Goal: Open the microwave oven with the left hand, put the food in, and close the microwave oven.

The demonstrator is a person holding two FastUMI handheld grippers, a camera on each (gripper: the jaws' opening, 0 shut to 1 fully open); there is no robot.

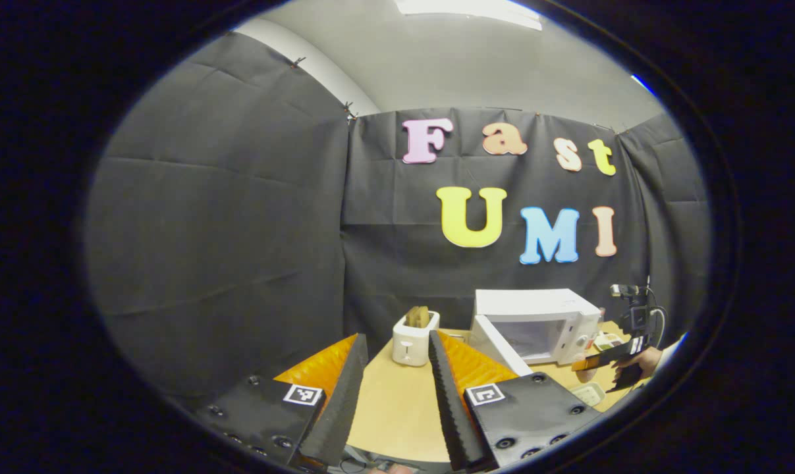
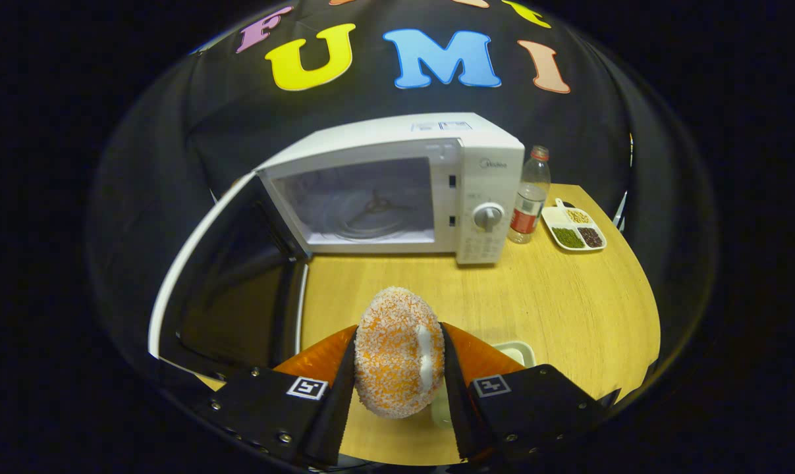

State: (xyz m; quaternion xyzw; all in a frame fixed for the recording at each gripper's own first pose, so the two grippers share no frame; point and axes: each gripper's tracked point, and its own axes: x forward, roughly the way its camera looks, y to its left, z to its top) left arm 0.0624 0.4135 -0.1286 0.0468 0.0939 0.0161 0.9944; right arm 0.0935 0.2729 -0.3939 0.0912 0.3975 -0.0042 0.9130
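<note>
The white microwave (image 2: 437, 151) stands at the back of the wooden table (image 2: 568, 309), its door (image 2: 226, 289) swung wide open to the left and its cavity (image 2: 364, 201) bare inside. My right gripper (image 2: 398, 359) is shut on an orange sugar-crusted bun (image 2: 397, 359), held above the table in front of the cavity. In the left gripper view my left gripper (image 1: 397, 368) is open with nothing between its fingers, well back from the microwave (image 1: 535, 322). The other gripper (image 1: 611, 365) and the hand holding it show at the far right of that view.
A white toaster (image 1: 411, 339) with bread in it stands left of the microwave. Right of the microwave are a plastic bottle (image 2: 529, 197) and a white divided dish (image 2: 575, 230) of beans. A small white tray (image 2: 519, 352) lies under my right gripper.
</note>
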